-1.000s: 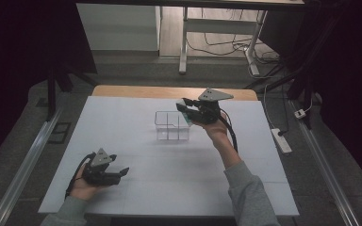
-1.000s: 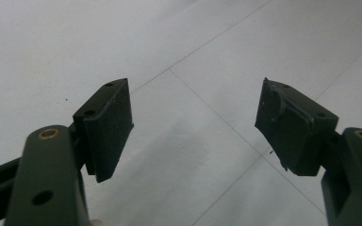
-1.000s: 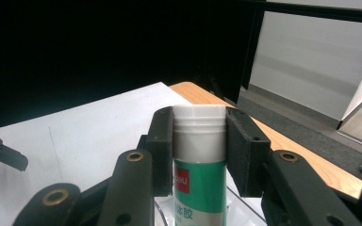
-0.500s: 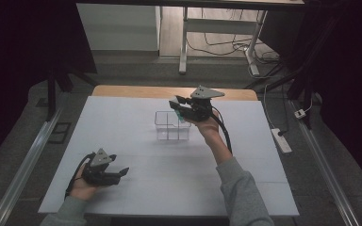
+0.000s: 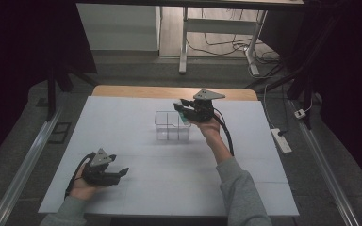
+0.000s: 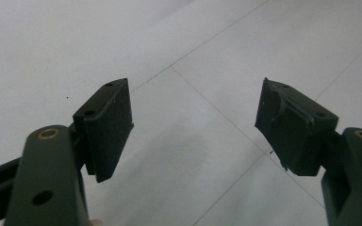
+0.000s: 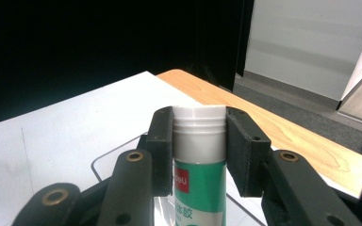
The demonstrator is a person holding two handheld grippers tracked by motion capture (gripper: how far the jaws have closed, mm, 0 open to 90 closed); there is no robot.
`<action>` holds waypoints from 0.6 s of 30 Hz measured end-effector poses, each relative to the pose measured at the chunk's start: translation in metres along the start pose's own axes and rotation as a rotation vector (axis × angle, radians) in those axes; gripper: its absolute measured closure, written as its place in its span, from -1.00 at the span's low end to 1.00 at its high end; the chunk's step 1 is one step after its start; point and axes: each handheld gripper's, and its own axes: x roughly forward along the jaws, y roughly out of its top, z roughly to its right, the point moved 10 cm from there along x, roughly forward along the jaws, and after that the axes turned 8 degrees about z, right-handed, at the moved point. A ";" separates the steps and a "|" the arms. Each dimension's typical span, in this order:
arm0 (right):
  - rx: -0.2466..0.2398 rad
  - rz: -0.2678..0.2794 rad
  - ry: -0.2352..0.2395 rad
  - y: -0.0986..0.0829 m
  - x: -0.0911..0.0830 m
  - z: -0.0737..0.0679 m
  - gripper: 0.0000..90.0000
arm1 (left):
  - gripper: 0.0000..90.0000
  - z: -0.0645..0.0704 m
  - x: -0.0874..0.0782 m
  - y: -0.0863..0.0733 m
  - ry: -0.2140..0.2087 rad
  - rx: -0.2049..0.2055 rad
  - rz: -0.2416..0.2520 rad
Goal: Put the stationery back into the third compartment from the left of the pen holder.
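Observation:
My right gripper (image 5: 183, 107) is shut on a glue stick (image 7: 199, 160) with a green label and a white cap, held above the right rim of a clear divided box (image 5: 169, 126) in the middle of the white table. In the right gripper view both pads (image 7: 162, 150) press the cap's sides and the box's clear rim (image 7: 104, 162) lies below. My left gripper (image 5: 120, 173) rests low at the table's front left, open, with nothing between its pads (image 6: 108, 125).
The white sheet (image 5: 136, 155) covers the table, with a wooden strip (image 5: 136, 91) bare at the far edge. A power strip (image 5: 281, 140) lies on the floor to the right. Desk legs and cables (image 5: 226, 42) stand beyond the table.
My right gripper has carried the glue stick leftward and slightly away, from beside the box's right side to over its right rim. The left gripper has stayed put.

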 end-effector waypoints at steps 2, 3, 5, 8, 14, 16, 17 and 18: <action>0.000 0.000 0.001 -0.002 0.000 0.001 0.43 | -0.39 0.000 0.000 0.000 -0.001 0.000 -0.001; 0.002 0.003 0.003 -0.002 0.001 0.001 0.43 | -0.39 0.000 0.000 -0.001 -0.001 -0.001 -0.002; 0.001 -0.002 0.001 -0.003 0.001 0.001 0.43 | -0.39 0.000 0.000 -0.001 -0.002 0.000 -0.003; 0.003 -0.001 0.004 -0.005 0.001 0.001 0.43 | -0.39 0.000 0.000 -0.001 -0.004 0.002 -0.003; 0.008 -0.019 0.007 -0.010 0.000 0.001 0.41 | -0.39 0.000 0.000 -0.001 -0.002 0.005 -0.005; 0.015 -0.026 0.008 -0.011 -0.002 0.002 0.36 | -0.39 0.000 0.000 -0.001 -0.003 0.005 -0.005; 0.027 -0.019 0.013 -0.010 -0.003 0.002 0.27 | -0.40 0.000 0.001 -0.001 -0.003 0.005 -0.005; 0.042 -0.008 0.015 -0.008 -0.004 0.002 0.18 | -0.39 0.000 0.001 -0.001 -0.003 0.006 -0.006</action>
